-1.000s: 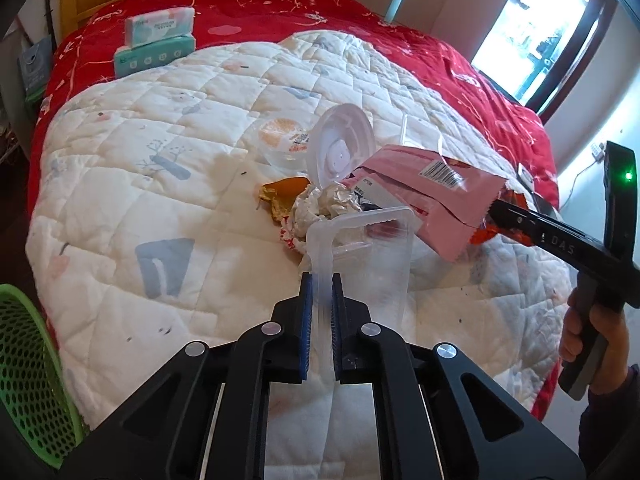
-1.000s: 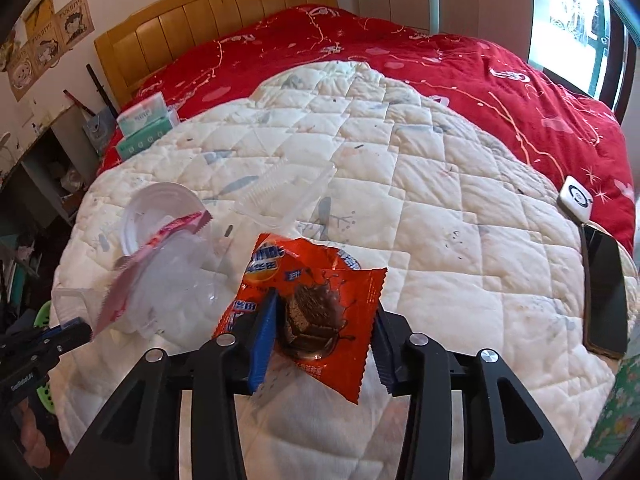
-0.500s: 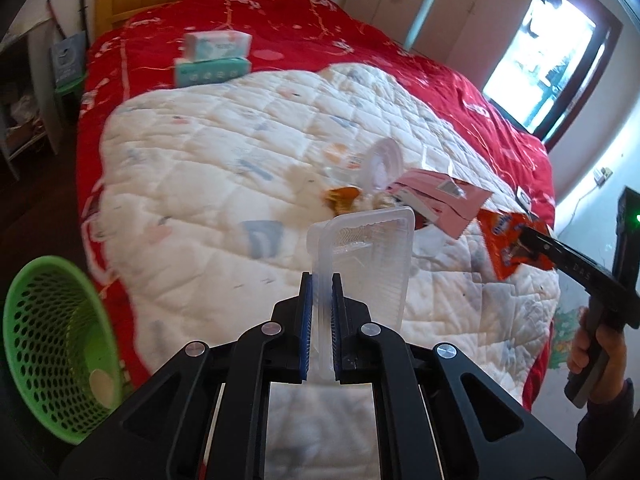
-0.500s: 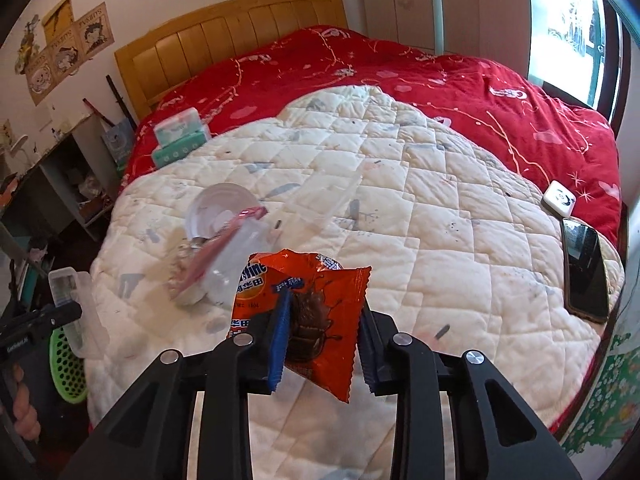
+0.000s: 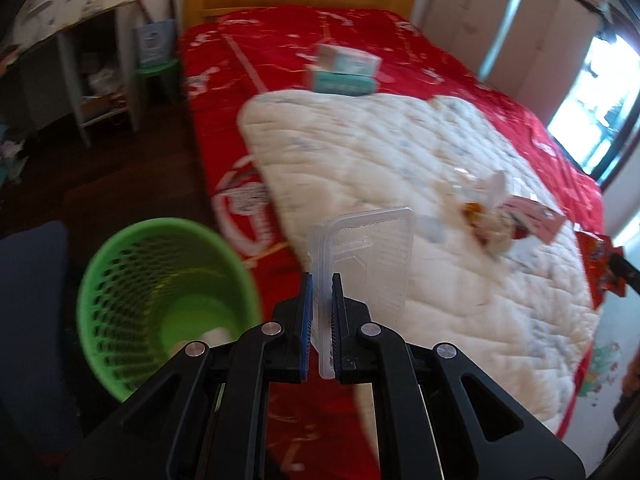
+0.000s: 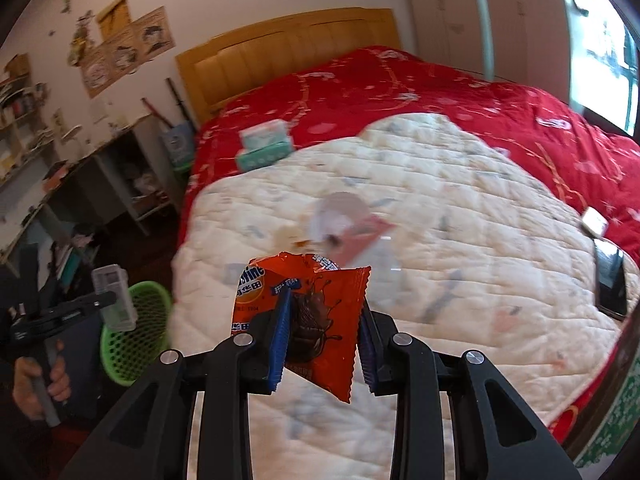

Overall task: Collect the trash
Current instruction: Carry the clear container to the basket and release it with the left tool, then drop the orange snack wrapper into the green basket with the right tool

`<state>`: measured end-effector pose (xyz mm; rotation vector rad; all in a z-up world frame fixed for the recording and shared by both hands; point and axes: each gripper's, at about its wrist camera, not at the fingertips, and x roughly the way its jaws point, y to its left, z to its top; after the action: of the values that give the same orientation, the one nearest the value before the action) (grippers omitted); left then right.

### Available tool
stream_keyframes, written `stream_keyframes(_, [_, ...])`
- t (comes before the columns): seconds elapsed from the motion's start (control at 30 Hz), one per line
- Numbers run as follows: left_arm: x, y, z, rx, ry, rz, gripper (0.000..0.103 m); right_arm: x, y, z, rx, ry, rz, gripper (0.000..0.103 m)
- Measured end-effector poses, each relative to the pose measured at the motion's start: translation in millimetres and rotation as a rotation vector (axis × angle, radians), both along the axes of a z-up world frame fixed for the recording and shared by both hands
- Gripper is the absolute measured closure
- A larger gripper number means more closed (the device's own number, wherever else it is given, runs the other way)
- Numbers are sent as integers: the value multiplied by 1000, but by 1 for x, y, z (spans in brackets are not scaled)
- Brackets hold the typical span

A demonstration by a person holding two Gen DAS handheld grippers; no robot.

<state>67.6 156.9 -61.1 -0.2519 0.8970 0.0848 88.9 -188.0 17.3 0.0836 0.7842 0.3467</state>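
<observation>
My left gripper [image 5: 321, 292] is shut on a clear plastic tray [image 5: 368, 256] and holds it upright beside the bed, just right of the green mesh bin [image 5: 160, 300] on the floor. My right gripper [image 6: 324, 312] is shut on an orange snack wrapper [image 6: 320, 308], held above the white quilt's near edge. The left gripper with the tray [image 6: 114, 300] shows at far left of the right wrist view, above the bin [image 6: 136, 340]. More trash [image 5: 500, 216] lies on the quilt: a clear lid, a pink packet, crumpled wrappers.
Two tissue packs [image 5: 344, 68] lie on the red bedspread near the wooden headboard. A black phone [image 6: 610, 280] and a small white device [image 6: 594, 220] lie at the bed's right edge. A desk with shelves [image 5: 80, 80] stands left of the bed. A blue chair [image 5: 28, 300] is left of the bin.
My left gripper has swung left off the bed with the tray, bringing the bin close. My right gripper has pulled back from the trash pile with the orange wrapper.
</observation>
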Motion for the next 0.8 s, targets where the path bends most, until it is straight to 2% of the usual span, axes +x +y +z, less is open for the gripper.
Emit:
stream_keyframes(0.13, [-7,34,-10,40,32,70,96,-1,41,1,0,2,67,73])
stream_keyframes(0.6, [-21,128,-50,51,142,246,93,13,166,-9,-2,38,268,73])
stream_keyframes(0.7, [-26,143,-56,19,157,272,77,16,195,-15,-4,54,312,73])
stream_keyframes(0.73, [-28,147,-58,17,159,282,63,17,201,-17,-5,57,322,73])
stream_keyframes(0.77, [-31,151,-58,15,157,296,57,18,209,-20,-8,61,334,73])
stream_keyframes(0.8, [-34,155,-58,19,152,308,57,19,219,-23,-9,67,348,73])
